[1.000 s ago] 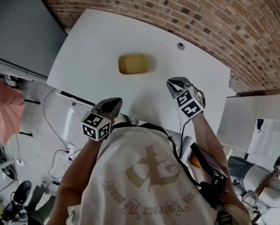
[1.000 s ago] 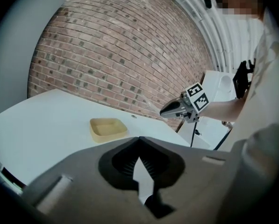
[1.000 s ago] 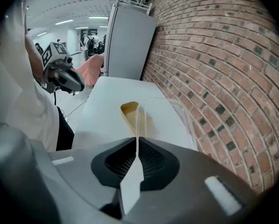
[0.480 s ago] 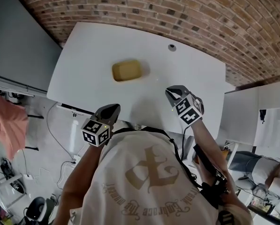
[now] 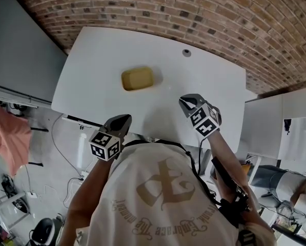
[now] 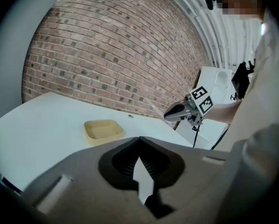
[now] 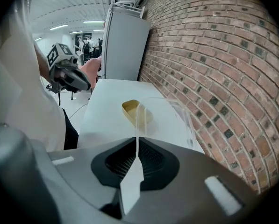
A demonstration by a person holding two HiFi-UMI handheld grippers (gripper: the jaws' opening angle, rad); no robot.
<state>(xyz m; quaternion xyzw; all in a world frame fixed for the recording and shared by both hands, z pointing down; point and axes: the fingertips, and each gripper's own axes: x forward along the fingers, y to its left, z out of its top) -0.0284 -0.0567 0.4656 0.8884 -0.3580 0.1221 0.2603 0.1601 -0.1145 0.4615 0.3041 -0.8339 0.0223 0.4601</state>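
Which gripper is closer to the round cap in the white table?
Right. The right gripper hangs over the table, on the near side of the round cap; the left gripper is at the table's near edge, farther off.

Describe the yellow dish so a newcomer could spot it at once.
A white table stands against a brick wall. Near its middle lies a shallow yellow dish with rounded corners. Its yellow sets it apart from the grey fitting by the wall and the clear container in the right hand-held gripper.
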